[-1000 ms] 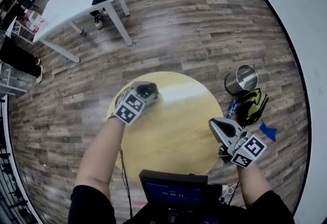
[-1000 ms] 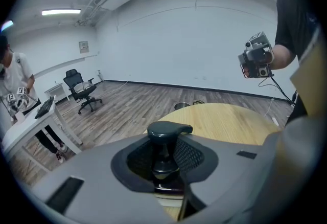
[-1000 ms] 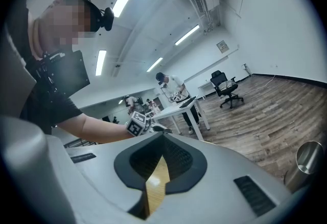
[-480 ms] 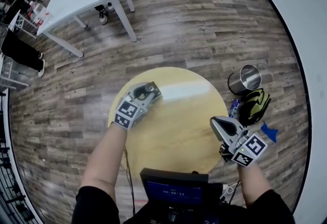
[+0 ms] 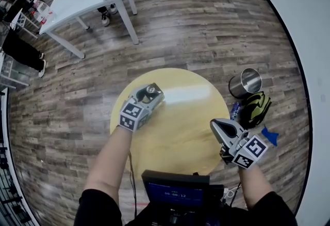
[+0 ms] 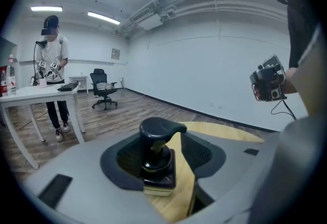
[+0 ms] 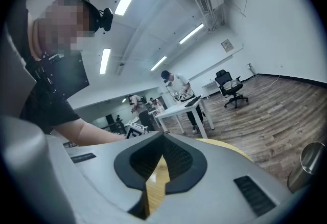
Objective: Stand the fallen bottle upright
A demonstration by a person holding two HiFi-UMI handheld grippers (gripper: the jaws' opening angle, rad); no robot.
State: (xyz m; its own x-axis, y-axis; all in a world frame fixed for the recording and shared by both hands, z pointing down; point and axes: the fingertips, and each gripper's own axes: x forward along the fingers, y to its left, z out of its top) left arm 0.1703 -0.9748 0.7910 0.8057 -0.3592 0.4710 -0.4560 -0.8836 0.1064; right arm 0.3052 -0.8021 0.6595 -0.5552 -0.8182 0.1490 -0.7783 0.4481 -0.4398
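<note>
Spreading just now, the jaws of the left gripper point(image 5: 149, 94) are flanking the dark pump bottle point(image 6: 156, 160), which is standing upright at ten o'clock on the round desk point(image 5: 180, 134). At four o'clock the right gripper point(image 5: 219, 127) is hovering, its jaws pressing together on nothing.

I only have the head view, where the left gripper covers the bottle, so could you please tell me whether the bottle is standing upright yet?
Observer: Yes. In the left gripper view the bottle stands upright on the table, base down.
Operator: Thank you. Is it being gripped?
Observer: It seems not. The left gripper has just been opening its jaws. The bottle is between them, but a strip of table shows between it and one pad.
Operator: And the other gripper?
Observer: The right gripper is shut in its own view, with nothing between its jaws.
</note>
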